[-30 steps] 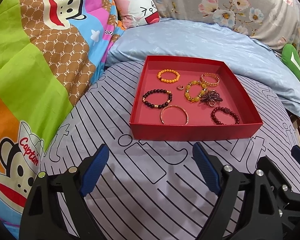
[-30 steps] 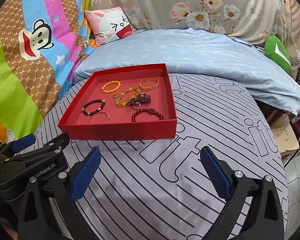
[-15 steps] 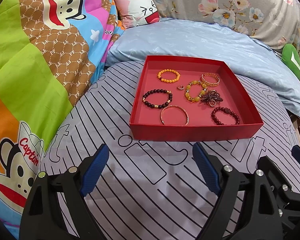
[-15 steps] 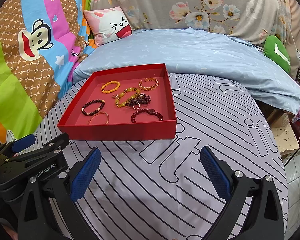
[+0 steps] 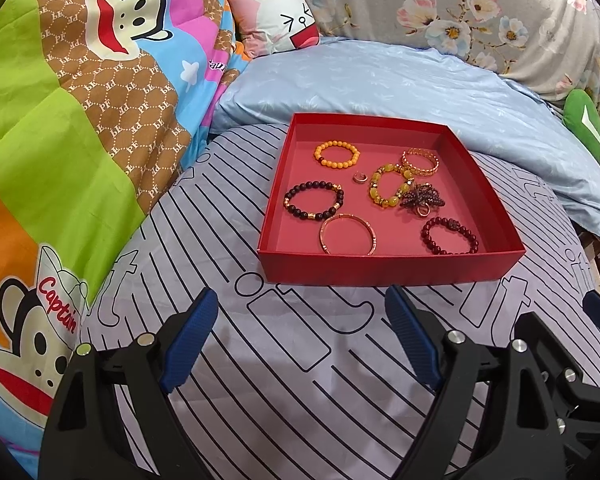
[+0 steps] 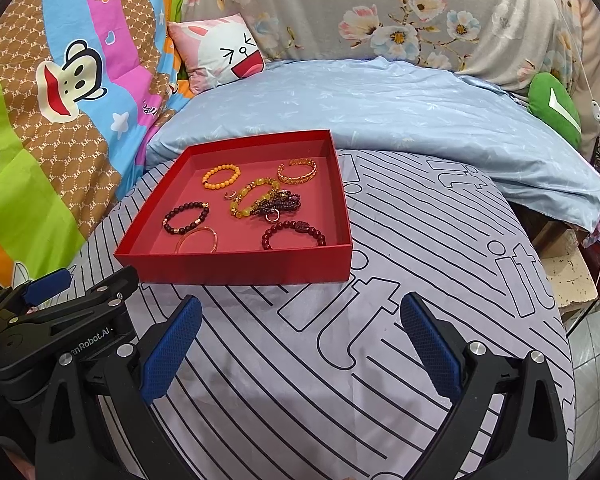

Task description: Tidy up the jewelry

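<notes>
A shallow red tray (image 5: 384,268) sits on a grey striped sheet; it also shows in the right wrist view (image 6: 236,268). It holds several bracelets: an orange bead one (image 5: 337,153), a dark bead one (image 5: 314,199), a thin gold bangle (image 5: 348,234), a dark red bead one (image 5: 450,235), a yellow one (image 5: 388,189), a gold chain cuff (image 5: 420,162), a tangled purple strand (image 5: 422,199), and a small ring (image 5: 359,177). My left gripper (image 5: 300,328) is open and empty, short of the tray's near wall. My right gripper (image 6: 300,332) is open and empty, to the tray's right front.
A cartoon monkey quilt (image 5: 60,120) rises on the left. A light blue duvet (image 5: 380,84) lies behind the tray, with a pink rabbit cushion (image 5: 276,16) and a green cushion (image 5: 584,124). The bed edge drops off at the right (image 6: 572,280).
</notes>
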`<state>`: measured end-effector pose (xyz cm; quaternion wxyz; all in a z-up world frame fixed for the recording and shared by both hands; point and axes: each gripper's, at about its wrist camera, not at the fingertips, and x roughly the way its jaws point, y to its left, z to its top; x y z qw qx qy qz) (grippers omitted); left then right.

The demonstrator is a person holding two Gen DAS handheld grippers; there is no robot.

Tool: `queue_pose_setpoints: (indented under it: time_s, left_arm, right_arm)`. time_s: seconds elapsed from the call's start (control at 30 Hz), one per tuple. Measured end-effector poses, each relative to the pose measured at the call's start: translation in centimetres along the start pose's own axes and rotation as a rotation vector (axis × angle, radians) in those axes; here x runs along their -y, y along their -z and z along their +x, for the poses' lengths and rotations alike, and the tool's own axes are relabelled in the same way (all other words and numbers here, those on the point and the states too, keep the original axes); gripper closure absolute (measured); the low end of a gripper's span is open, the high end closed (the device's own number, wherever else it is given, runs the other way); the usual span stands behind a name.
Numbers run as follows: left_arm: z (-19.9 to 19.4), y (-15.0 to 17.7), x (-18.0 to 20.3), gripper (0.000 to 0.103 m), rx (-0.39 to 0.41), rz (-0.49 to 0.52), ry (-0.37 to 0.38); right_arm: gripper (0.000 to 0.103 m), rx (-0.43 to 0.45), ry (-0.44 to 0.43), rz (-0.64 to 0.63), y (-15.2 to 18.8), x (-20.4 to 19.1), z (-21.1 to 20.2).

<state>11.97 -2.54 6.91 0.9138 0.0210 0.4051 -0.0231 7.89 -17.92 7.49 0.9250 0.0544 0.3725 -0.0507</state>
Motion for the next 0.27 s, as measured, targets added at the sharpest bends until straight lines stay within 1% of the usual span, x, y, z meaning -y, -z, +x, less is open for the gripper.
queue_pose_setpoints:
  time_s: [0.17,0.27]
  left_arm:
    - [0.05,0.0,0.07,0.022,0.008,-0.005,-0.015]
    - [0.12,-0.11,0.04,0.022,0.005,0.0,-0.004]
  right_arm:
    - [0.007,0.0,-0.001,-0.001,-0.08,0.1,0.02]
    - [0.007,0.003,-0.013,0.008,-0.06,0.23,0.03]
